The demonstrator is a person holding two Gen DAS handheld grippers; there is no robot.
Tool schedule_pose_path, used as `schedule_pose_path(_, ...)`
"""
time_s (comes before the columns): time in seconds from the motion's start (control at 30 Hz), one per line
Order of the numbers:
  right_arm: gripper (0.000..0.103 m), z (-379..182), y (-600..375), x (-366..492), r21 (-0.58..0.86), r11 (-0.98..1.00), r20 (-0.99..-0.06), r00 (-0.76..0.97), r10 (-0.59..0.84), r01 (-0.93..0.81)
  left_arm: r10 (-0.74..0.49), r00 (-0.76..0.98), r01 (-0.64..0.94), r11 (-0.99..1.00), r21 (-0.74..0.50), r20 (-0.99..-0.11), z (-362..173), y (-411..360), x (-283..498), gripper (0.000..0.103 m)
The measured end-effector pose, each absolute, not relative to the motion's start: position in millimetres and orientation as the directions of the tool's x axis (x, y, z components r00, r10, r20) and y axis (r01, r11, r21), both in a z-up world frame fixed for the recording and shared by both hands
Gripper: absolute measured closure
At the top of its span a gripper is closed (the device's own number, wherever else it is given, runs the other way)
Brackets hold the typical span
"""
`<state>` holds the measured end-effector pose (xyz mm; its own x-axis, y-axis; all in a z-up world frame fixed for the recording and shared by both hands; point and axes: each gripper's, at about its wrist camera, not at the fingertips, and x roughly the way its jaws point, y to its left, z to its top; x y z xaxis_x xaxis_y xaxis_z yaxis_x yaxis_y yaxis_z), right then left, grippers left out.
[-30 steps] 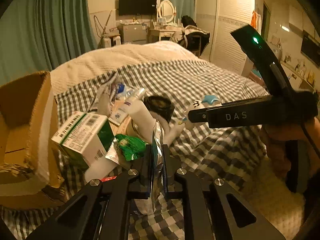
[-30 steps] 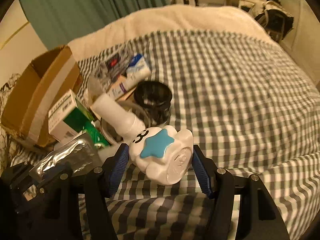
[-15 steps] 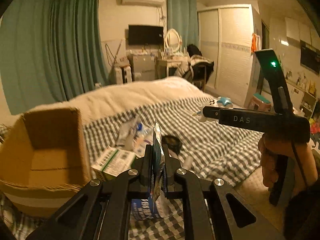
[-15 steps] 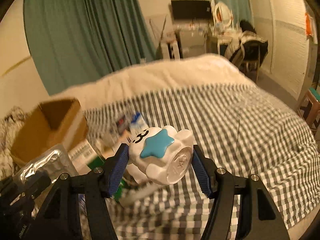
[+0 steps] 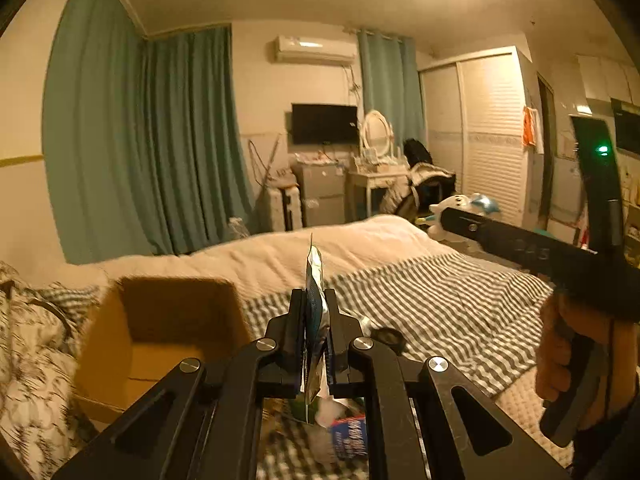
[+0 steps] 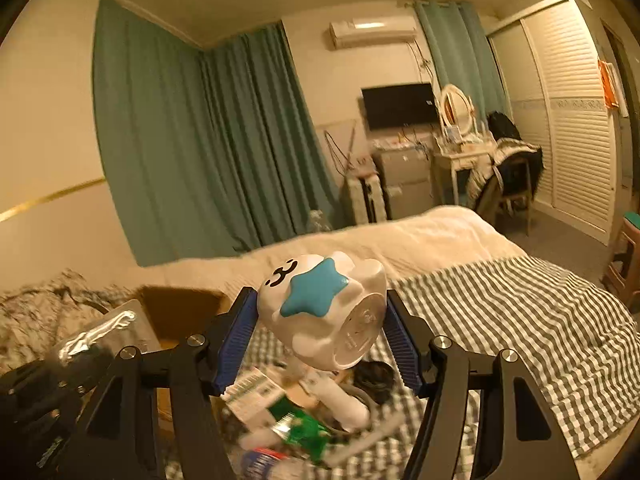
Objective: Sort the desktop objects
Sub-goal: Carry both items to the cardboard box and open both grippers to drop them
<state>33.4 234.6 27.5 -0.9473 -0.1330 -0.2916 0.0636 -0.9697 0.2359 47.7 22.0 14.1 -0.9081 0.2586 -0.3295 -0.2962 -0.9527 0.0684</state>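
A thin silver foil packet [image 5: 313,280] with blue print is pinched edge-on between the narrowly closed black jaws of the left gripper [image 5: 315,320], its top corner standing above the fingertips. A white ceramic toy figure with a blue star and a small black face mark [image 6: 322,312] is clamped between the blue ribbed pads [image 6: 236,340] of the right gripper [image 6: 322,328], held clear above the bed. The right gripper is gripped by a hand [image 5: 568,356] seen at the right edge of the left wrist view. An open brown cardboard box [image 5: 160,340] is set on the grey-and-white checked bedspread [image 5: 440,304], to the left of both grippers. A pile of mixed items [image 6: 296,412], among them a white-and-green carton and a green wrapper, is seen lying on the bedspread beneath the held toy, blurred.
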Motion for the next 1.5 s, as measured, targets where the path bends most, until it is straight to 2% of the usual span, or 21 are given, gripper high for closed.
schedule_pose_path(0.33,0.041,65,191,42,0.252,-0.951,-0.194,-0.954,-0.231,0.179,0.143,-0.955,-0.171,-0.981,0.088,-0.261,42,-30,46,0.095)
schedule_pose_path(0.77,0.041,70,124,10,0.215,-0.925,-0.193,-0.914,-0.356,0.315,0.043,-0.966,-0.068,-0.994,0.09,-0.255,39,-71,27,0.095)
schedule_pose_path(1.03,0.041,47,89,-33,0.195,-0.897,-0.263,-0.86,-0.436,0.396,0.032,-0.937,-0.049,-0.998,0.041,-0.347,18,-95,-11,0.095)
schedule_pose_path(1.5,0.041,-25,45,-106,0.172,-0.868,-0.488,-0.725,-0.486,0.466,-0.002,-0.85,-0.016,-0.999,0.028,-0.527,-37,-112,-74,0.095)
